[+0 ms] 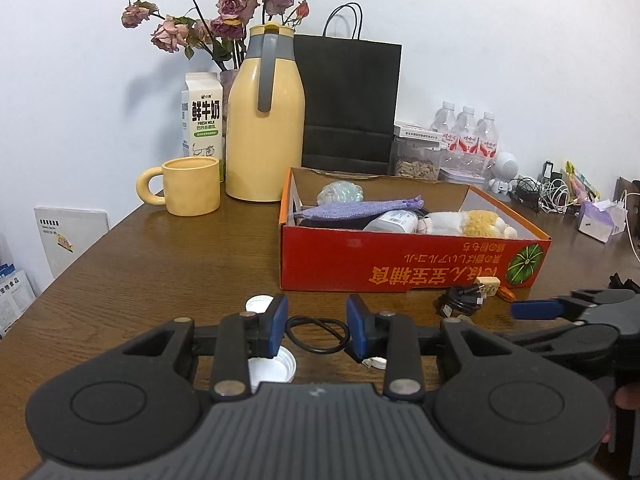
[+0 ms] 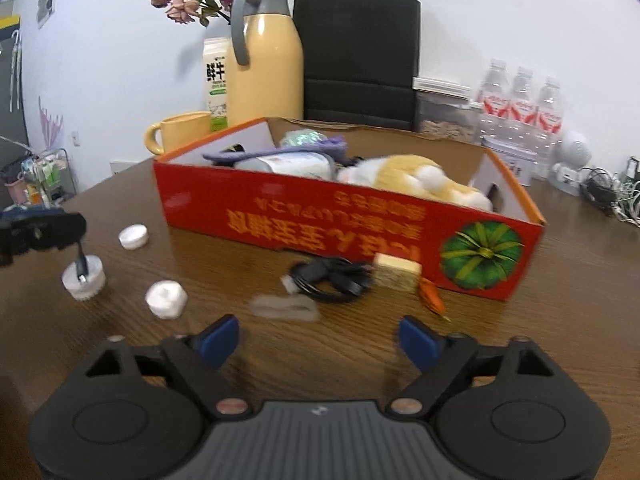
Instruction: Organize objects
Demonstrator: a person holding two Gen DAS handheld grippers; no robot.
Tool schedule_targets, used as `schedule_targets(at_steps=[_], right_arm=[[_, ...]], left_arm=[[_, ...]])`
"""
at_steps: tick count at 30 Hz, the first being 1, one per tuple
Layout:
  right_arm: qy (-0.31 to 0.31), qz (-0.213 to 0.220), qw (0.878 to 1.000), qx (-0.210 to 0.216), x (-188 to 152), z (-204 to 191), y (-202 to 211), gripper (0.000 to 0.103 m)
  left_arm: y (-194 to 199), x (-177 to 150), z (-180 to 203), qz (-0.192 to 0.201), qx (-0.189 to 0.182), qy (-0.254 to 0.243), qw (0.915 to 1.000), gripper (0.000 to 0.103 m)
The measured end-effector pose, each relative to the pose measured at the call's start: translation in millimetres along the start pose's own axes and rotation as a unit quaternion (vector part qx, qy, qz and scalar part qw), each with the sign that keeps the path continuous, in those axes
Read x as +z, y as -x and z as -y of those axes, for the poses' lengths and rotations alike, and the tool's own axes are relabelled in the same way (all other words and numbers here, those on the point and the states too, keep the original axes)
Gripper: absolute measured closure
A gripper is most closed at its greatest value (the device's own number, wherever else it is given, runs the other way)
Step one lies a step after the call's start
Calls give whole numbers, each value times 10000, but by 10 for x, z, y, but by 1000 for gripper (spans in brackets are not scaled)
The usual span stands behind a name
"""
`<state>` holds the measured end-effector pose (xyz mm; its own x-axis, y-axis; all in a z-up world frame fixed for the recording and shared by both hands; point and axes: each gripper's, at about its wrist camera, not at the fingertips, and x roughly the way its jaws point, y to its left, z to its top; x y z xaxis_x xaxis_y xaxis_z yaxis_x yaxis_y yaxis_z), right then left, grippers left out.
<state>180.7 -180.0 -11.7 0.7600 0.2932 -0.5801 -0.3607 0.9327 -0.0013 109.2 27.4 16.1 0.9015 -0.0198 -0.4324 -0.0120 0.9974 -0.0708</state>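
A red cardboard box (image 1: 400, 264) (image 2: 320, 220) stands on the wooden table with a plush toy (image 2: 412, 176), a purple pouch (image 1: 356, 210) and a white bottle (image 1: 394, 220) inside. My left gripper (image 1: 318, 322) is shut on a thin black cable (image 1: 316, 334) whose loop spans its blue pads. In the right wrist view that cable's plug end (image 2: 81, 268) dangles from the left gripper (image 2: 68, 226) over a white cap (image 2: 84, 278). My right gripper (image 2: 320, 340) is open over bare table. Ahead of it lie a coiled black cable (image 2: 332, 276) and a small yellow block (image 2: 396, 272).
More white caps (image 2: 134, 236) (image 2: 166, 298) lie at the left, and a pale flat piece (image 2: 284, 308) lies near the coil. Behind the box stand a yellow jug (image 1: 264, 120), a mug (image 1: 192, 186), a milk carton (image 1: 202, 116), a black bag (image 1: 348, 100) and water bottles (image 1: 466, 136).
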Motion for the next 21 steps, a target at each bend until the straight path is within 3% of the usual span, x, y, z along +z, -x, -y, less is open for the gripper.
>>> schedule_targets(at_steps=[8, 10, 12, 16, 21], right_arm=[[-50, -185, 9997, -121, 130, -207, -254, 44], [-87, -174, 9997, -143, 135, -213, -265, 59], [-101, -145, 9998, -83, 125, -206, -257, 68], [-63, -99, 9999, 97, 104, -213, -229, 86], [4, 6, 9999, 164, 93, -248, -183, 96]], left_arm=[[-53, 35, -31, 32, -114, 37, 9999, 70], [-70, 37, -39, 30, -131, 51, 9999, 70], [-90, 40, -49, 16, -137, 60, 9999, 78], [-123, 42, -73, -19, -151, 86, 9998, 78], [-145, 39, -109, -50, -143, 120, 9998, 78]])
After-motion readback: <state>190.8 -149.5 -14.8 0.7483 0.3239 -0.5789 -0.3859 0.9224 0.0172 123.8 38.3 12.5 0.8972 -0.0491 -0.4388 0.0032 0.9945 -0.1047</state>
